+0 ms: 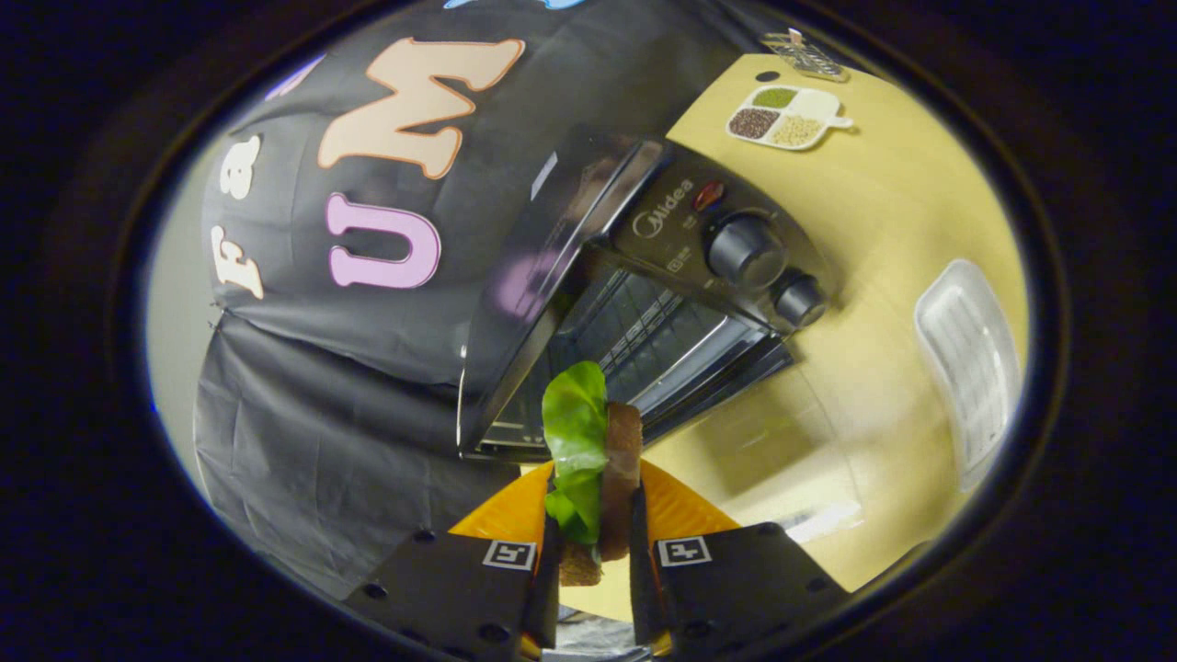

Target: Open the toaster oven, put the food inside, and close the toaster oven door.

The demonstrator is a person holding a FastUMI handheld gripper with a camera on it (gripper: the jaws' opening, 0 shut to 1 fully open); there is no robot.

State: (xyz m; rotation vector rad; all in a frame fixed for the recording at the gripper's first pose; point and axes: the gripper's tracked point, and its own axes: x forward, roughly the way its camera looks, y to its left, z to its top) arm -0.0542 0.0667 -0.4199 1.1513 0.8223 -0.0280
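Gripper view: jaws of the gripper (593, 542) clamped on the sandwich (598, 460), lettuce showing, held just short of the toaster oven (644, 303), whose door hangs open. Loading step underway, I'd say; next, carry it onto the rack (644, 336), release.

A pale yellow worktop (883, 276) carries everything here. At its far end lies a small divided dish (786, 117) with four compartments, holding green, dark brown, cream and tan grains; a short handle sticks out from one side. Just beyond the dish, at the worktop's edge, sits a small clear ridged container (805, 53). Well apart from both lies a white ribbed tray (970, 363), flat on the surface.
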